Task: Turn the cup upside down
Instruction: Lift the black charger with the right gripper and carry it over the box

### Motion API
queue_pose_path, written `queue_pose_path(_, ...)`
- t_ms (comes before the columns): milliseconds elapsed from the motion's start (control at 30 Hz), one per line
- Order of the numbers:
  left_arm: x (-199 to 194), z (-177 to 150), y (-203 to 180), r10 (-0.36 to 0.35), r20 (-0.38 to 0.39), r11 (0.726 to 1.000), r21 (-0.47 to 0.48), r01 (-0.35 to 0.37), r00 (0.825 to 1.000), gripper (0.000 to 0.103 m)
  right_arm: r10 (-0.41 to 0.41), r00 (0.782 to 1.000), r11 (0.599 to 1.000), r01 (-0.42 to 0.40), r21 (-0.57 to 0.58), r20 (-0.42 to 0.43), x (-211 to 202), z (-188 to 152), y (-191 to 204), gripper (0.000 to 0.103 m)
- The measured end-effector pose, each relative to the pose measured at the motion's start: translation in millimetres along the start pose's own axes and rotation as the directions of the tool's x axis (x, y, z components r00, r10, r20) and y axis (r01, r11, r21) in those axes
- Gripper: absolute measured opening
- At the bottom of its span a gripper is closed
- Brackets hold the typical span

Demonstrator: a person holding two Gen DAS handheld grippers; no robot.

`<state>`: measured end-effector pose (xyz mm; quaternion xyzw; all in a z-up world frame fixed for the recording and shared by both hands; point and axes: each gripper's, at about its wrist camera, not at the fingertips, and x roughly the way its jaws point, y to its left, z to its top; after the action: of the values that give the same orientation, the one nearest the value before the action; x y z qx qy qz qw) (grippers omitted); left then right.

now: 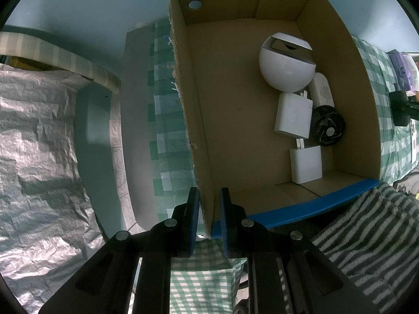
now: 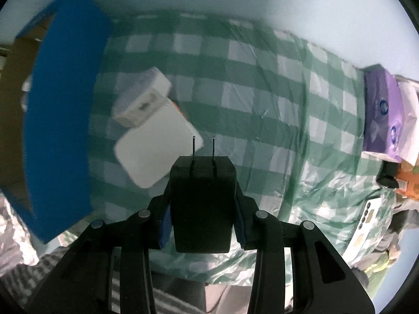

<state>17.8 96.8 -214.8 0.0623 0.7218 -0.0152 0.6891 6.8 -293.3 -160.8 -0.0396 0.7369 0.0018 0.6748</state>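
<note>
Cup is the one thing I cannot name with certainty: the nearest candidate is a round white object (image 1: pixel 285 70) lying in the far part of the cardboard box (image 1: pixel 235 104), and I cannot tell whether it is a cup or which way its opening faces. Just nearer than it in the box lie a white plug adapter (image 1: pixel 293 117) and a second white adapter (image 1: pixel 306 164), with a pale cylinder (image 1: pixel 323 91) and a black round finned part (image 1: pixel 327 125) beside them on the right. My left tool (image 1: pixel 209 209) sits at the near left corner of the box, its two blue-padded fingers drawn close on either side of the cardboard wall, pinching it. My right tool (image 2: pixel 203 201) is closed on a black plug adapter (image 2: pixel 201 219), whose two metal prongs point forward, away from me. Beyond those prongs, on the green-checked cloth (image 2: pixel 262 91) that covers the counter, rest a flat white pack (image 2: pixel 154 146) and a smaller white block (image 2: pixel 141 99), both blurred, near the blue outer side of the box. A purple carton (image 2: pixel 379 110) stands at the far right edge of the counter.
</note>
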Motion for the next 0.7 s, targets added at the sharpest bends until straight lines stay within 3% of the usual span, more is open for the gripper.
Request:
queue_pose_path(467, 0.0, -0.6, 0.1, 0.000, 0.003, 1.000, 0.000, 0.000, 1.000, 0.014, 0.057, 0.994, 0.987, -0.042, -0.158, 0.093, -94.3, 29.8, 66.6, 0.037)
queue_pose_path(700, 0.5, 0.8, -0.3, -0.001, 0.006, 1.000, -0.004, 0.001, 1.000, 0.014, 0.100, 0.988, 0.962, -0.067, -0.265, 0.114, -98.3, 38.5, 119.4, 0.037)
